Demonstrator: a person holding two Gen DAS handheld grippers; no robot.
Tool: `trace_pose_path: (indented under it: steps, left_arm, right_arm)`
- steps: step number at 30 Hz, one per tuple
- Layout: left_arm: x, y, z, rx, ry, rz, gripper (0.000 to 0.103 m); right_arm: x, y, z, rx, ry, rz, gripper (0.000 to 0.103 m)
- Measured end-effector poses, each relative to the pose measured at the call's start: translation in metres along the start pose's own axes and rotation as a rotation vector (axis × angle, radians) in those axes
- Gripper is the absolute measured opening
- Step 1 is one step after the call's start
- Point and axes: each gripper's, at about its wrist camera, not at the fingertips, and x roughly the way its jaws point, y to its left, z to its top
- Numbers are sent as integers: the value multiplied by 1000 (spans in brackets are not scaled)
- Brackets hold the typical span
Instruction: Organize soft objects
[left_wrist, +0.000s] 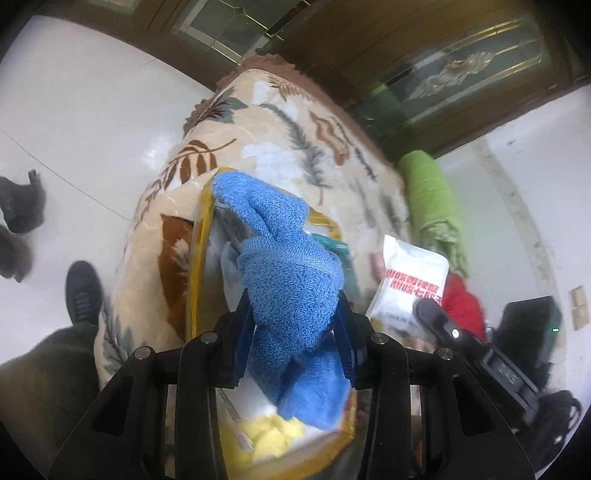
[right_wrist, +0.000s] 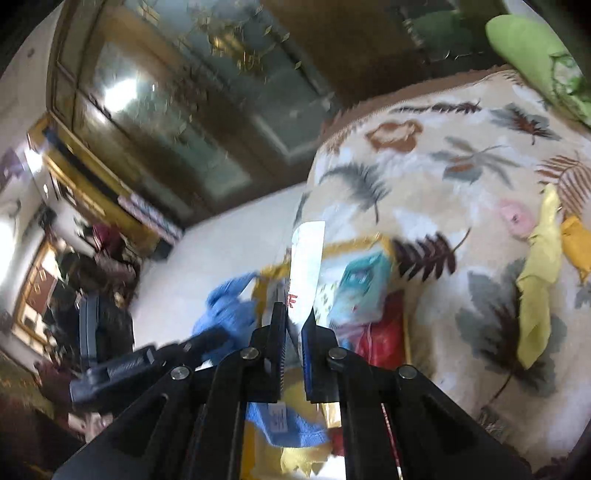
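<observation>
Clamping a bunched blue towel (left_wrist: 291, 280) between its blue-padded fingers (left_wrist: 242, 332), the left gripper (left_wrist: 293, 334) is held at the centre of the left wrist view, directly over a clear bag with yellow trim (left_wrist: 201, 236) that lies on a leaf-patterned blanket (left_wrist: 295, 122); the towel is pinched at its middle so that both ends hang free, one draped toward the bag's mouth and the other falling to the lower centre of the frame, which suggests it is being carried in for stowing rather than spread out. The jaws stand partly apart only because the thick cloth fills the gap. In the right wrist view, the right gripper (right_wrist: 293, 325) is seen with its jaws pressed nearly together on the lower edge of a white packet with red print (right_wrist: 306, 266), which stands up edge-on at the centre of the frame; a thin, flat item is probably gripped by its rim so it can be slid into the bag beside the other contents. That packet also appears at centre right of the left wrist view, just beside the towel. A teal pack (right_wrist: 360, 288) and a red item (right_wrist: 382, 343) are already seen at the bag in the right wrist view, while a yellow cloth (right_wrist: 537, 280) lies apart on the blanket at right, seemingly not yet gathered. The right view is blurred, so finer contact cannot be judged.
</observation>
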Motion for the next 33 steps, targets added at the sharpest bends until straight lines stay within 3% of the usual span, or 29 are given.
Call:
trace_pose_path:
  steps: [3, 8, 12, 14, 16, 17, 22, 26, 27, 29, 30, 31, 33]
  left_arm:
    - [13, -4, 3, 40, -10, 66, 40]
    - [43, -1, -3, 46, 56, 116, 40]
    - [39, 1, -5, 27, 42, 86, 45]
    - [36, 2, -5, 6, 43, 41, 48]
    - [29, -4, -7, 16, 15, 22, 62]
    - [26, -6, -7, 23, 2, 21, 64]
    - [14, -17, -13, 86, -45, 84, 65]
    - [-3, -26, -17, 138, -132, 98, 65]
    - [-7, -29, -19, 153, -152, 92, 65]
    - [-12, -35, -22, 182, -173, 73, 65]
    - [-13, -40, -24, 201, -184, 66, 65]
    - [-14, -42, -26, 214, -189, 63, 65]
    - [-15, -49, -29, 244, -196, 59, 65]
  right_arm:
    - [12, -3, -2, 23, 55, 24, 6]
    - [38, -7, -9, 20, 160, -19, 10]
    - [45, -13, -14, 67, 213, 21, 10]
    - [39, -9, -15, 56, 194, 4, 11]
    - [29, -7, -15, 47, 155, -23, 11]
    - [25, -6, -15, 49, 141, -25, 11]
    - [17, -16, -13, 104, 105, -37, 11]
    - [-5, -17, -9, 118, 1, -28, 11]
    - [-13, -16, -7, 111, -34, -48, 15]
    - [-26, -13, -3, 95, -99, -102, 44]
    - [-31, -13, -2, 93, -135, -123, 72]
    - [-41, -13, -3, 99, -186, -124, 82]
    - [-52, -19, -3, 128, -225, -100, 82]
